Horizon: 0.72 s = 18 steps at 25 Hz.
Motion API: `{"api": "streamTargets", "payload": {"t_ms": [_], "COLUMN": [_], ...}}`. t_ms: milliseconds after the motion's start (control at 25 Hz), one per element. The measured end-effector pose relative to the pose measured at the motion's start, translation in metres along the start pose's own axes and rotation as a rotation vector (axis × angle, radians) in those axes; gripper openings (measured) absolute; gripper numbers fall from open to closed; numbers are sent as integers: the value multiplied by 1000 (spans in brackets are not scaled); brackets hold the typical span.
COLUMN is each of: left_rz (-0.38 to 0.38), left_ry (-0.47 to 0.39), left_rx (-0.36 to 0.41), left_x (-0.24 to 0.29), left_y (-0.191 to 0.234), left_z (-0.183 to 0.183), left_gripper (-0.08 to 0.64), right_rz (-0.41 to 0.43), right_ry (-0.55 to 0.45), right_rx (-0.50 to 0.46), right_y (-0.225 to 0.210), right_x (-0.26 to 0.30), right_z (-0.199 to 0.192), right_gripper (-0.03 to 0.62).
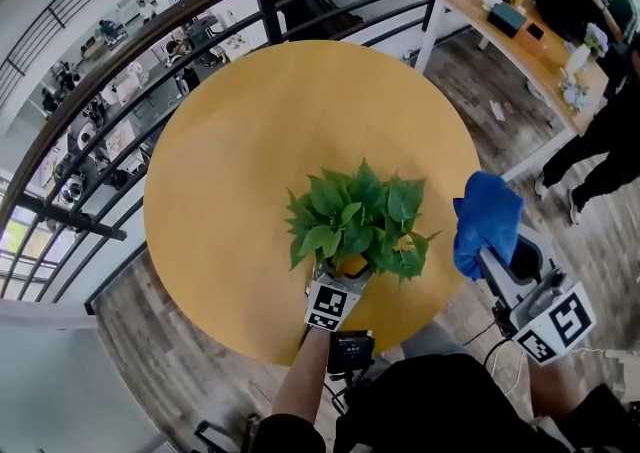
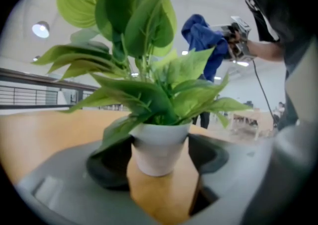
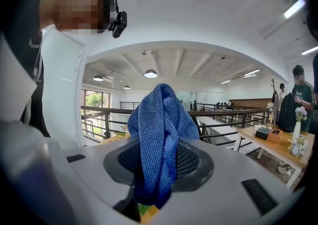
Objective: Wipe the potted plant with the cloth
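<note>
I am gripping the white pot with my left claw. One pad is sitting on each side of it below the rim, and both seem to be touching. The plant is standing upright on the round bench, close to the near edge and a little right of centre.

My right claw is clamping the blue cloth, which is bunching up beyond the jaws in a loose fold. That claw is hovering in the air to the right of the plant, out past the bench edge, and the cloth is touching no leaf.

I am judging the pot to be small and light, so a sideways push could tip or slide it. That is why I am taking it by the walls and not by the foliage. The leaves look thin and soft on slender stems and will likely bend under the cloth, so I am planning light strokes from stem to tip. The cloth itself is limp and fuzzy. Pinching it at the bunched end is leaving a free fold for the wiping.
</note>
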<state>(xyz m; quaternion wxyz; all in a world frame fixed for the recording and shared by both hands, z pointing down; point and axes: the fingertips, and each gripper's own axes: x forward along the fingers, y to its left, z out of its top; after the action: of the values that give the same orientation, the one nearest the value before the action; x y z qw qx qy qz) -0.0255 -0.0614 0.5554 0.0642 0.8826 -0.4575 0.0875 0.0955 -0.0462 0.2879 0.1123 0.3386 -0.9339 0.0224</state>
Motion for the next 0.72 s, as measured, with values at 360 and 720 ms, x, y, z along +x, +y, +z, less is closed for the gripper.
{"api": "streamTargets", "payload": {"t_ms": [360, 720], "left_rz": [5, 3], "left_ry": [3, 5], "left_rx": [-4, -4], "left_x": [-3, -3], "left_y": [-1, -3], "left_z": [-1, 1], "left_gripper": [331, 333], "right_rz": [16, 73], "right_ry": [66, 378], "right_rx": [-116, -425], "right_y": [-13, -23], "right_x": [32, 102], "right_z": [-17, -101], "right_gripper": [137, 137]}}
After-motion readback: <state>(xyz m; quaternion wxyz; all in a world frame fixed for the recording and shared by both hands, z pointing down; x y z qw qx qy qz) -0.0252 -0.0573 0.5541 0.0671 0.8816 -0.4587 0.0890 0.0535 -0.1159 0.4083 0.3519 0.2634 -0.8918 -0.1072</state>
